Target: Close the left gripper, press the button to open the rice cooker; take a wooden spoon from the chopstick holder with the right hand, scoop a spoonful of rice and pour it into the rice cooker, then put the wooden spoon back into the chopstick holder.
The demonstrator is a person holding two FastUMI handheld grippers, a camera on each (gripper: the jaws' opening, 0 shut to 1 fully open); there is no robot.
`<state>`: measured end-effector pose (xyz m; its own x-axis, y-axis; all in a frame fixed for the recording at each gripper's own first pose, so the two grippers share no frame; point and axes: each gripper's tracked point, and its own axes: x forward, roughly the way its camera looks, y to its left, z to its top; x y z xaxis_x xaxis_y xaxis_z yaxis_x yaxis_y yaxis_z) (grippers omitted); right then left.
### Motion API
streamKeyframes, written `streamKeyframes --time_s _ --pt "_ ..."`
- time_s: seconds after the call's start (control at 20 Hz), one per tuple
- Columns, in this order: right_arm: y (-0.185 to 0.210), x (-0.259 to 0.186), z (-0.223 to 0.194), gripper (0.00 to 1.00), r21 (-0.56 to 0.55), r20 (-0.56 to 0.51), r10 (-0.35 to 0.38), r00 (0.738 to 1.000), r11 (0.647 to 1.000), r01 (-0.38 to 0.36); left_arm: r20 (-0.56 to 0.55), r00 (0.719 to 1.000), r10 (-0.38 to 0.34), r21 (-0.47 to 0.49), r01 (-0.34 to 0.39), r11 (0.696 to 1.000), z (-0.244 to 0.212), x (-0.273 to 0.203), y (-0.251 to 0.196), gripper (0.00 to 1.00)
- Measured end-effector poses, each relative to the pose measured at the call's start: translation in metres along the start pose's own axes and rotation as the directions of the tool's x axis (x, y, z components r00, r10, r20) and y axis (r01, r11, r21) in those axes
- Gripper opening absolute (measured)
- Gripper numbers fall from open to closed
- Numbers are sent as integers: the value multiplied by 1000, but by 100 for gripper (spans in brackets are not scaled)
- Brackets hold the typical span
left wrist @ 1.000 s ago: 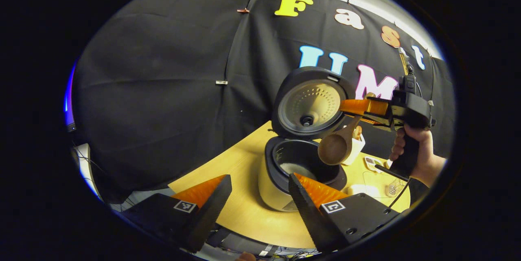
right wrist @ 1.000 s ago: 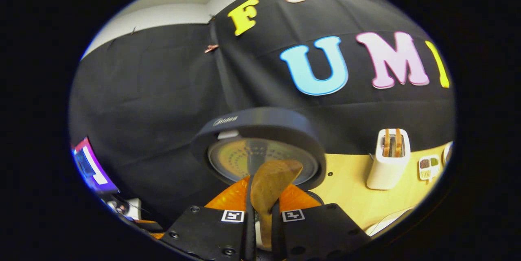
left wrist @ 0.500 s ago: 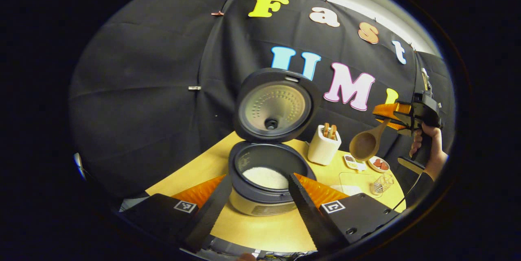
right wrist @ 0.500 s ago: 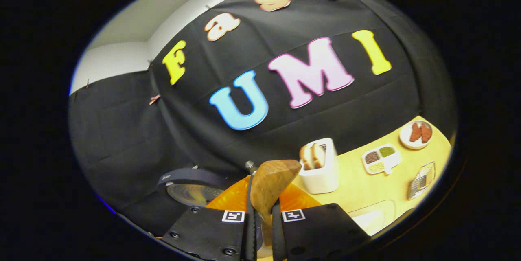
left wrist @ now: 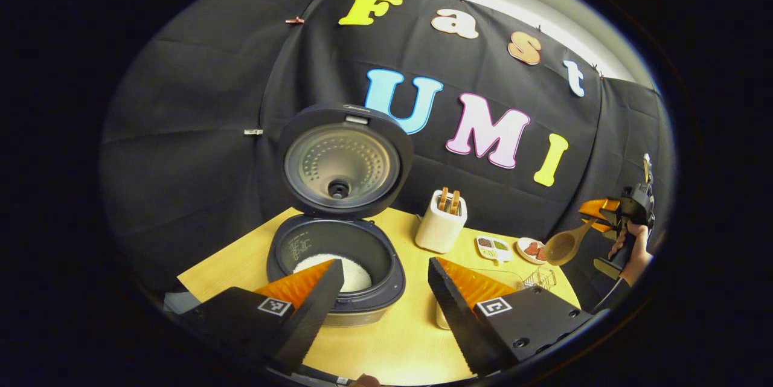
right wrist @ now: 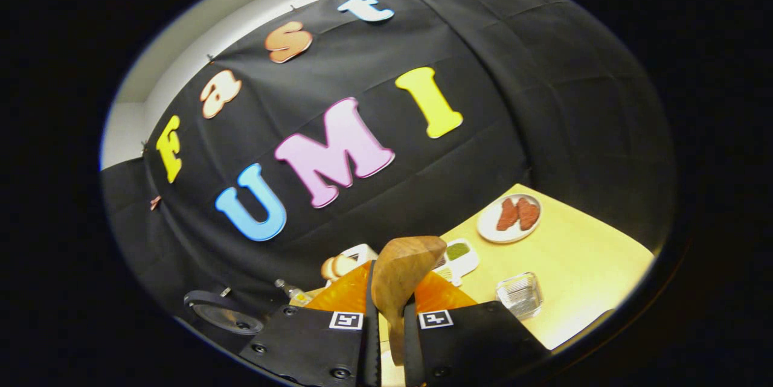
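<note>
A: What sits at the left of the left gripper view?

B: A dark round rice cooker [left wrist: 336,266] on the yellow wooden table [left wrist: 386,339], its lid [left wrist: 344,160] standing upright, white rice [left wrist: 336,270] inside. The left gripper [left wrist: 377,299], at the bottom, is released, fingers wide apart and grasping nothing.

A: And moving right?

B: A white toaster [left wrist: 441,227] at centre, then small dishes. At the far right a hand [left wrist: 631,248] holds the right gripper [left wrist: 595,212] above the table's edge.

A: Where is the spoon?

B: The brown wooden spoon [right wrist: 398,281] is clenched between the right gripper's [right wrist: 388,320] fingers, bottom centre of the right gripper view. To its right lies a white plate [right wrist: 508,218].
</note>
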<state>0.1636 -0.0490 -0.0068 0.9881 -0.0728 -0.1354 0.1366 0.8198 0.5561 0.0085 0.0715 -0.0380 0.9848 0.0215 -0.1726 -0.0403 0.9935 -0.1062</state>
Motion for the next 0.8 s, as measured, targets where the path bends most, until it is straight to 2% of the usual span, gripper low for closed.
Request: streamKeyframes --time_s 0.2,0.35,0.5,0.65,0.8 --pt "-73 17 17 19 42 23 -124 992 992 123 14 999 37 -23 -37 999 3 8 -21 95" --pt "-117 35 10 19 62 -6 -190 982 980 190 8 997 73 -20 -73 997 1 9 -39 95" --pt "-144 48 -5 19 71 -49 -219 975 973 222 0 996 86 12 -86 996 -2 10 -56 95" --pt "-161 66 -24 19 69 -94 -232 968 969 239 -40 997 69 11 -68 998 -13 11 -76 96" --pt "-169 83 -32 19 48 -89 -241 967 968 245 -46 995 84 30 -83 996 -15 10 -87 95"
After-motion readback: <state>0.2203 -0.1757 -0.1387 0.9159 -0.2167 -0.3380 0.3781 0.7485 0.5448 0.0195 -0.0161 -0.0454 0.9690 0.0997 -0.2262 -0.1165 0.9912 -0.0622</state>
